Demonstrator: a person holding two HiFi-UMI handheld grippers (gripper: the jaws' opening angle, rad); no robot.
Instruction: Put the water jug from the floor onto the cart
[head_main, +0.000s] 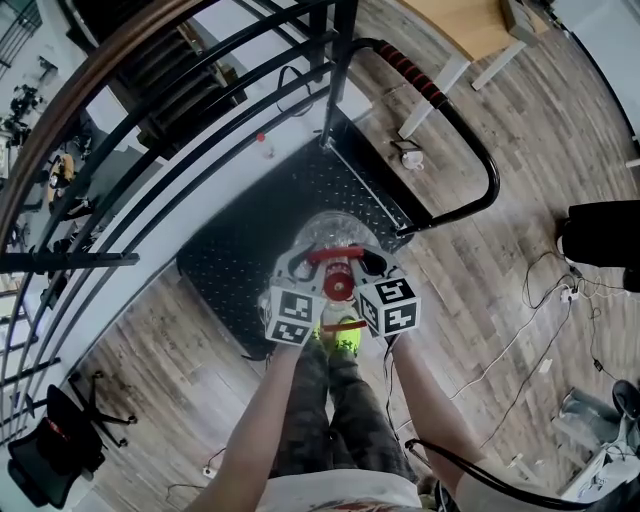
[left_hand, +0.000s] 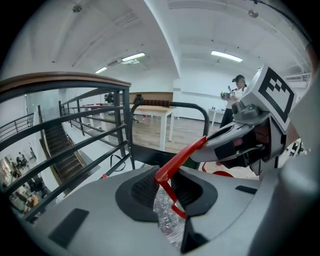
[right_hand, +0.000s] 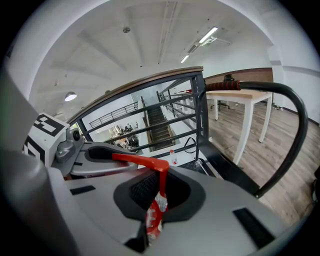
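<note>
My left gripper (left_hand: 167, 192) has its jaws drawn in narrow on the red carry handle (left_hand: 180, 157), which runs up and across between the pads. My right gripper (right_hand: 156, 200) is clamped fully down on the other end of that thin strap. So both hold the water jug (head_main: 335, 232) by its handle, close together, and the jug hangs over the black chequer-plate deck (head_main: 255, 245) of the cart. I cannot tell whether its base touches the deck yet.

I judge the jug heavy if full, with thin, crinkly clear walls that would give under a squeeze. The stiff handle is the right place to hold it. It is narrow and smooth, so the load could swing or slip sideways; I would keep both grips level.

The head view alone shows the jug's place over the deck, its red cap (head_main: 338, 287) and the push bar (head_main: 440, 110). The gripper views alone show the strap seated in the jaws. The left gripper view also shows a person (left_hand: 235, 95) standing far off, and the right gripper view shows a stairwell (right_hand: 157, 125) beyond the railing.
</note>
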